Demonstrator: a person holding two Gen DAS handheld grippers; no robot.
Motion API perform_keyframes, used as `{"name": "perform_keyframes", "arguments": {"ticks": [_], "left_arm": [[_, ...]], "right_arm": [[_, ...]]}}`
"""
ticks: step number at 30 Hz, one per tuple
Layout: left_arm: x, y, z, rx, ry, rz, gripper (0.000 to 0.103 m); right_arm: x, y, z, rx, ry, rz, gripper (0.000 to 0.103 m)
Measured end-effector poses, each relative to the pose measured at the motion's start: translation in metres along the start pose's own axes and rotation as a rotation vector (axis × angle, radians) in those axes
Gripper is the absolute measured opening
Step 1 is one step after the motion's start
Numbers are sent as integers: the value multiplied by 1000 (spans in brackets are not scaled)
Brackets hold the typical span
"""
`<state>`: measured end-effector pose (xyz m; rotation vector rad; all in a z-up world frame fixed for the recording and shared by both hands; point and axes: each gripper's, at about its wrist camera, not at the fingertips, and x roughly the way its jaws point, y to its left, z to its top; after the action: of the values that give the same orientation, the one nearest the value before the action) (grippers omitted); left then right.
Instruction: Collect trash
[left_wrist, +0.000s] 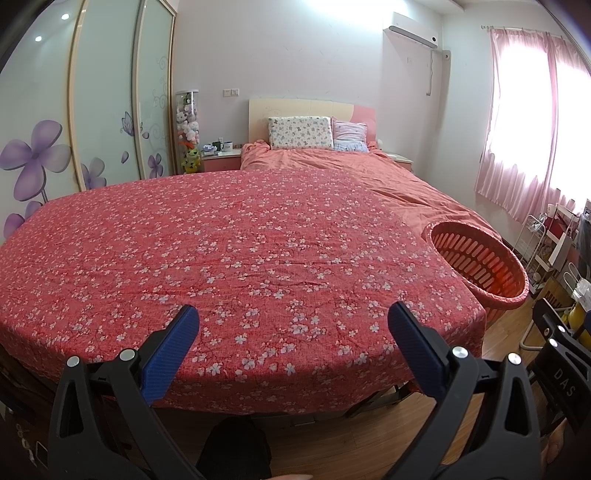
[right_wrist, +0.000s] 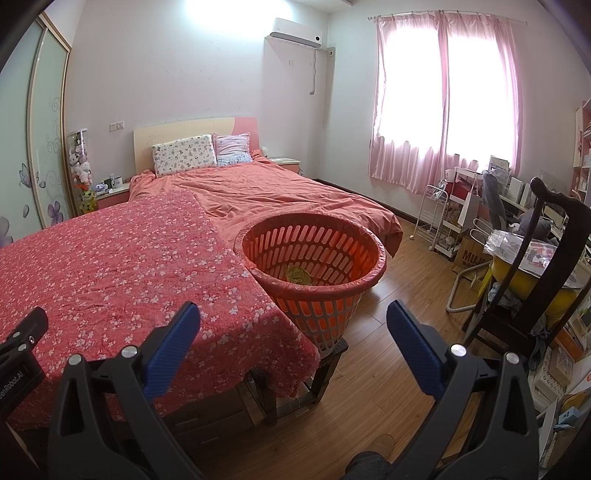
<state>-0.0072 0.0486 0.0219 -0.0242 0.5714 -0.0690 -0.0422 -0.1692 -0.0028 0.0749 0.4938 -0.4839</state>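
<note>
Right wrist view: a crumpled greenish scrap (right_wrist: 297, 275) lies at the bottom of the orange slotted basket (right_wrist: 314, 291), straight ahead of the right gripper (right_wrist: 293, 325), whose blue pads gape wide and empty. Left gripper (left_wrist: 293, 325) is equally wide over the floral cloth (left_wrist: 221, 266), basket to its right.

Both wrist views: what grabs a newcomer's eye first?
The red floral cloth fills the foreground, spread over a table at the foot of the bed. At its right corner stands an orange slotted basket with a greenish crumpled piece inside. Both the left tongs and the right tongs are open and hold nothing, and pink curtains glow at the window on the right.
</note>
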Motion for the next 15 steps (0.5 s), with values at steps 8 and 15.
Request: {"name": "perform_keyframes", "arguments": {"ticks": [8, 15], "left_arm": [[0, 0, -2, 1, 1, 0, 101], [-1, 1, -2, 2, 2, 3, 101]], "right_arm": [[0, -1, 2, 0, 1, 0, 99], [0, -1, 2, 0, 0, 0, 99]]}}
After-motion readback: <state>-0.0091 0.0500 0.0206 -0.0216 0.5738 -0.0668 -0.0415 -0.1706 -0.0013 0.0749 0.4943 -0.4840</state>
